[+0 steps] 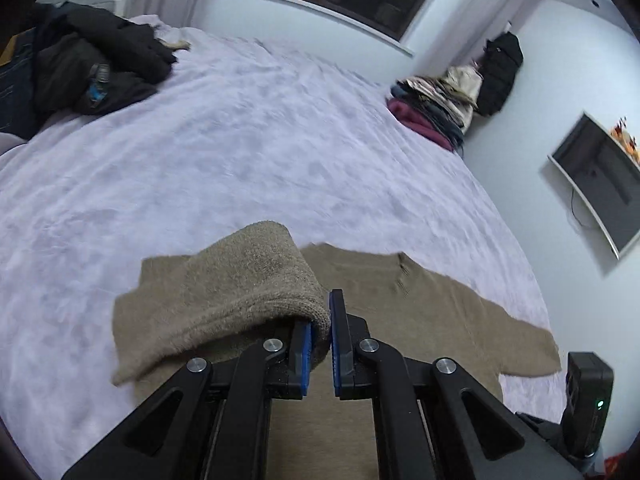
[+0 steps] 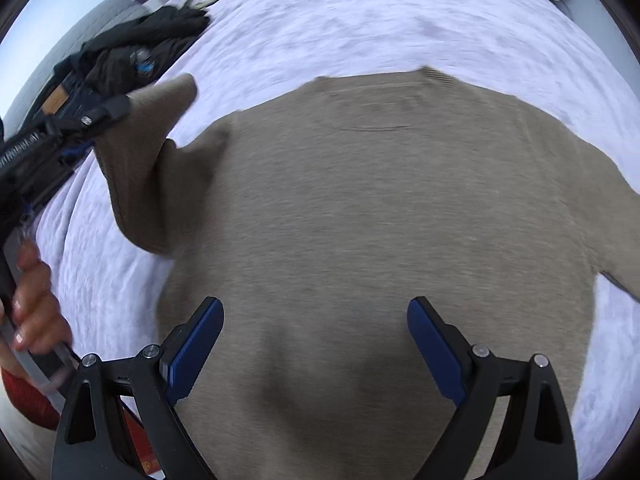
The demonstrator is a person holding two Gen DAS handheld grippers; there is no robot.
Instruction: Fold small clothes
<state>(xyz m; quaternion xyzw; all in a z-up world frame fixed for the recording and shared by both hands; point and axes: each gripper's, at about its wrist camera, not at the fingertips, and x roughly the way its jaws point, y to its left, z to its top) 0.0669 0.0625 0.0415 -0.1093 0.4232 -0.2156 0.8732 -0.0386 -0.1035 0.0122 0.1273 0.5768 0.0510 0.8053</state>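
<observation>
Sweater lies flat on the bed cover, near the bed's near edge, neckline toward the far side. Its one sleeve is raised off the cover and pinched at the cuff between the left gripper pads, lying over the sweater's body in the left wrist view. The other sleeve extends to the right on the cover. Right gripper hangs above the sweater's lower body, jaws apart. Heap of clothes at far left of the bed. Stack of folded clothes at far right, against the wall. Screen on the wall to the right.
</observation>
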